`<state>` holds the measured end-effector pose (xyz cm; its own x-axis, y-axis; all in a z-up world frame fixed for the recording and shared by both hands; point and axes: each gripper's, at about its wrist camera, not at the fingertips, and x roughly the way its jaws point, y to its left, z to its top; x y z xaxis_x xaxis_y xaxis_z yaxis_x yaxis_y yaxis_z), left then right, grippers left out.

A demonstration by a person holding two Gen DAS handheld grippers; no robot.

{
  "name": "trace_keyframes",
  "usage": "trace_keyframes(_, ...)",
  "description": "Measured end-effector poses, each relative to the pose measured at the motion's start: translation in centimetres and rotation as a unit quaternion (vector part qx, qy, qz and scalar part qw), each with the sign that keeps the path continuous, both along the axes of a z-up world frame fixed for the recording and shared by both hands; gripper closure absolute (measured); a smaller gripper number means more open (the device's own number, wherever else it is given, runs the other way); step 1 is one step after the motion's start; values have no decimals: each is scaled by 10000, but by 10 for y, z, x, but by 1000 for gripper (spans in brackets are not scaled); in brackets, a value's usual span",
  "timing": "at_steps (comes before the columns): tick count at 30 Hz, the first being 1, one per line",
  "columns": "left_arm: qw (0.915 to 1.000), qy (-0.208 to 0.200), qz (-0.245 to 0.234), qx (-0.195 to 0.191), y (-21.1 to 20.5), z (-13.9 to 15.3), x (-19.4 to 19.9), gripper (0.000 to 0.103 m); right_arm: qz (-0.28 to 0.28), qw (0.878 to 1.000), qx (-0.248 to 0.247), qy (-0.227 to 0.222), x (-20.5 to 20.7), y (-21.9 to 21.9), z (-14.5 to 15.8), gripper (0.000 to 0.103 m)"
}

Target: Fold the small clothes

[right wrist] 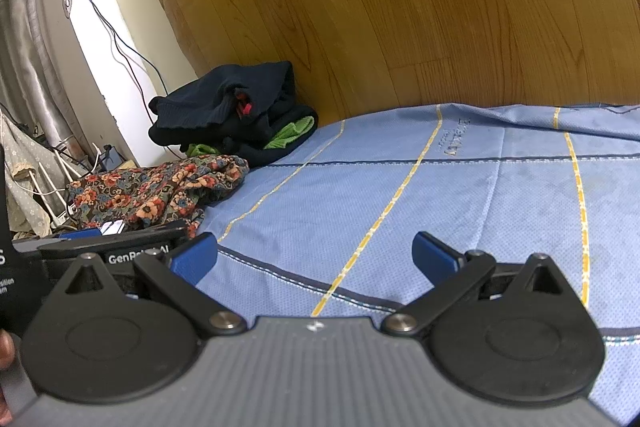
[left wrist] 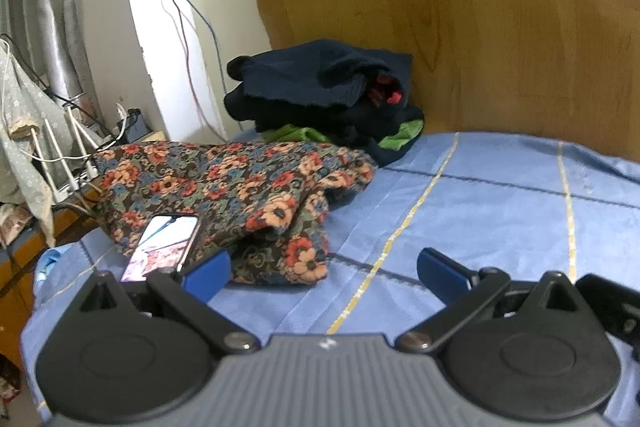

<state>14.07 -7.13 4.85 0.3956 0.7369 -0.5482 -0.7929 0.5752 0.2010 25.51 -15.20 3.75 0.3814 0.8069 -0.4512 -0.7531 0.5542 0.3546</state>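
Off to my left, on the bed's blue sheet (left wrist: 480,211), lies the floral garment (left wrist: 224,187), a loosely bunched cloth printed with orange, red and blue flowers on a dark ground, its near edge folded over in thick rolls. A phone (left wrist: 164,247) with its screen lit rests on top of it. Behind it, against the wooden headboard (left wrist: 480,7), sits a dark pile of clothes (left wrist: 320,95), navy and black with bits of green and red showing.

My left tool (left wrist: 324,271) hangs just above the sheet with its blue fingers (left wrist: 208,273) spread wide apart, holding nothing; the left one is just beside the garment's near edge. My right tool (right wrist: 316,255) is likewise spread wide and grips nothing, over bare sheet further right.

Only the left view shows the phone's screen properly. Only the right view shows the body of my left tool from the side, at its left edge, and faint lettering (right wrist: 456,137) printed on the sheet.
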Motion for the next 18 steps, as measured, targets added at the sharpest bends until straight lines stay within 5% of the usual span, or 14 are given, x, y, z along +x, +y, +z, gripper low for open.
trace_keyframes(18, 9998, 189, 13, 27, 1, 0, 4, 0, -4, 10000, 12, 61, -1, 0, -1, 0)
